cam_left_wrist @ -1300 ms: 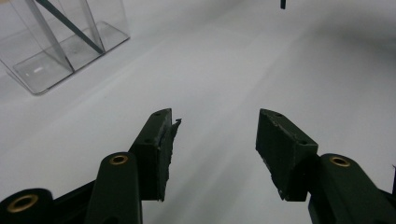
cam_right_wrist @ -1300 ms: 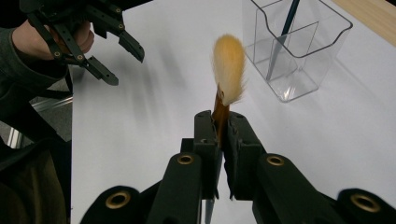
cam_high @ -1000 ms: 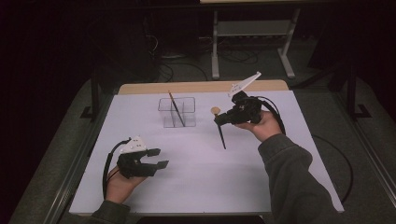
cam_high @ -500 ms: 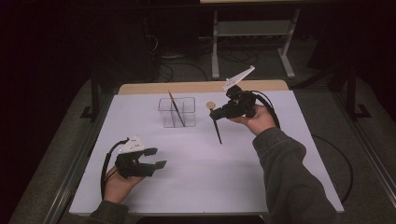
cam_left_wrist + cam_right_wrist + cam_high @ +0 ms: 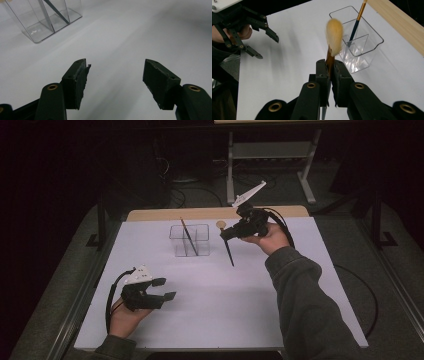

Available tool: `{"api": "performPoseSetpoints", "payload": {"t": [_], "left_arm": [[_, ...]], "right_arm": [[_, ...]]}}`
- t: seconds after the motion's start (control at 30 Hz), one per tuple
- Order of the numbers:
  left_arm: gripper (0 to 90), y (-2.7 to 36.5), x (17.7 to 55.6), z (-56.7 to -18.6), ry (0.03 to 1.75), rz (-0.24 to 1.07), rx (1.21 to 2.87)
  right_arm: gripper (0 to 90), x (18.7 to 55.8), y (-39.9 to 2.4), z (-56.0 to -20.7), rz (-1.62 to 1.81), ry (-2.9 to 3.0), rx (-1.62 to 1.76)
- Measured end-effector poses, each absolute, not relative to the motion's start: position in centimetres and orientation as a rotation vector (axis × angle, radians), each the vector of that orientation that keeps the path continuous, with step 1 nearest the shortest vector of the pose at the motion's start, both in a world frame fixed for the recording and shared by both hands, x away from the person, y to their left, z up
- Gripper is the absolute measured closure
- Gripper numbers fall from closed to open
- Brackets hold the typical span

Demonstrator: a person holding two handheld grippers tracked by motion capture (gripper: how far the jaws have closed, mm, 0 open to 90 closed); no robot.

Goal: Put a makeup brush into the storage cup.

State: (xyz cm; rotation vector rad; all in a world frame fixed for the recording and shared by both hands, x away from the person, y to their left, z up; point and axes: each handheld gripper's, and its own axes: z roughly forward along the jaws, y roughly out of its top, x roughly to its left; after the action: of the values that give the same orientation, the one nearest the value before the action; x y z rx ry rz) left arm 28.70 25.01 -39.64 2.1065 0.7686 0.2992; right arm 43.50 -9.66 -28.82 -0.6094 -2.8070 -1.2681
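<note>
A white sheet (image 5: 225,295) is laid over a wooden table (image 5: 210,213); dark floor and a metal stand (image 5: 270,155) are seen beyond it. A clear divided box (image 5: 190,240), taken as landmark, stands near the table's far edge with one brush (image 5: 188,236) leaning inside. Just right of the box, the right gripper (image 5: 226,234) is clamped on a second brush (image 5: 334,37), tuft up, handle slanting down. Well in front of the box, the left gripper (image 5: 165,289) is held with its jaws apart, just widened, nothing between them.
</note>
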Motion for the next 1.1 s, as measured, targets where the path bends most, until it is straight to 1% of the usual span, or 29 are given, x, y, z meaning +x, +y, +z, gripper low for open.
{"api": "performPoseSetpoints", "payload": {"t": [0.3, 0.4, 0.43, 1.1], "left_arm": [[34.5, 25.0, 28.7, -39.7, 0.775, 0.298, 2.075], [34.3, 25.2, 28.8, -39.6, 0.755, 0.317, 2.097], [34.1, 25.1, 28.7, -39.6, 0.78, 0.3, 2.084], [33.3, 25.7, 28.7, -39.3, 0.783, 0.315, 2.061]], "right_arm": [[83.2, 44.4, -9.3, -28.0, -1.27, -2.808, -0.635], [83.1, 44.9, -9.2, -27.8, -1.266, -2.816, -0.646], [83.1, 45.1, -9.2, -27.7, -1.264, -2.822, -0.638], [83.1, 48.0, -6.4, -25.8, -1.293, -2.847, -0.65]]}}
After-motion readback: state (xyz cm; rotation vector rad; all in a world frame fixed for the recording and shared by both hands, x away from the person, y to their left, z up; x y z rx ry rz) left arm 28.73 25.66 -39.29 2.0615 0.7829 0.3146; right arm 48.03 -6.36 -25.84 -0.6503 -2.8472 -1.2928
